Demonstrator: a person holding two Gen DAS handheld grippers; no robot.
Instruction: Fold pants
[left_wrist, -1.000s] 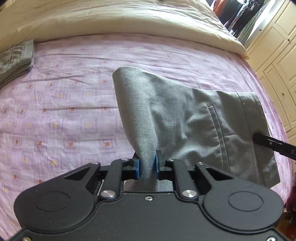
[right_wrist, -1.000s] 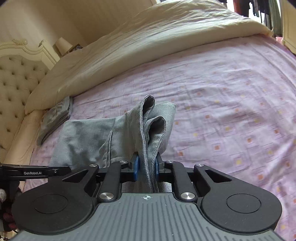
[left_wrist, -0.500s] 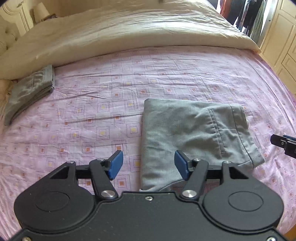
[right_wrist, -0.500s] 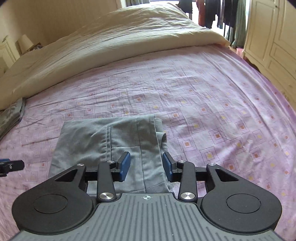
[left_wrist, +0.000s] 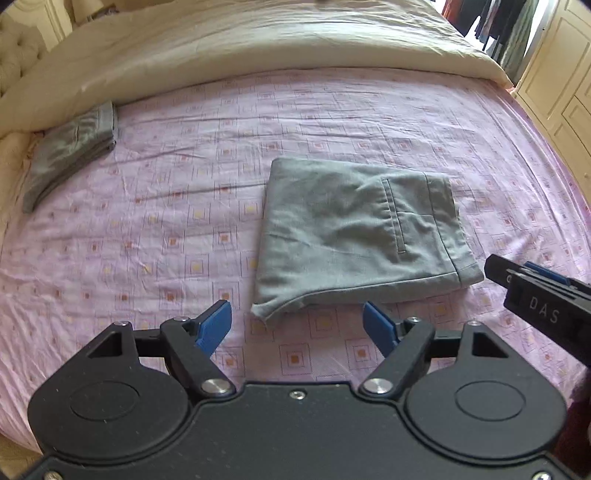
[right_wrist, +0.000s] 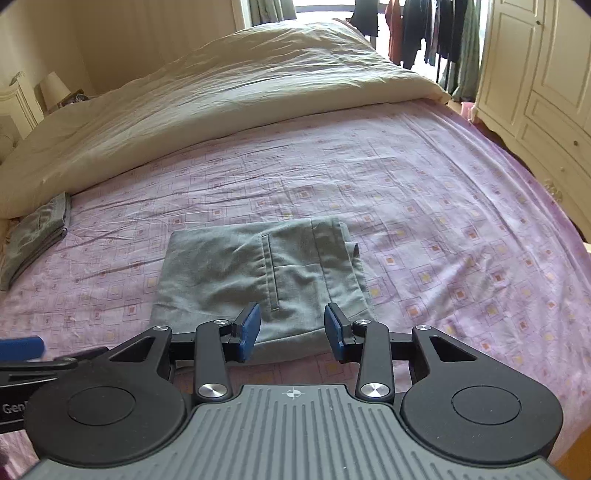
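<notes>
The grey pants (left_wrist: 354, 229) lie folded in a flat rectangle on the purple patterned bed sheet (left_wrist: 166, 240), back pocket up; they also show in the right wrist view (right_wrist: 258, 273). My left gripper (left_wrist: 297, 326) is open and empty, just short of the pants' near left corner. My right gripper (right_wrist: 291, 330) is open and empty, over the near edge of the pants by the waistband. The right gripper's tip shows at the right of the left wrist view (left_wrist: 535, 291).
A second folded grey garment (left_wrist: 70, 155) lies at the far left of the bed, also in the right wrist view (right_wrist: 33, 240). A cream duvet (right_wrist: 240, 85) covers the far half. Cream wardrobes (right_wrist: 535, 74) stand to the right, past the bed edge.
Both grippers were shut on the lifted pants; they laid them down folded, opened, and have drawn back toward the near edge. The pants now lie flat.
</notes>
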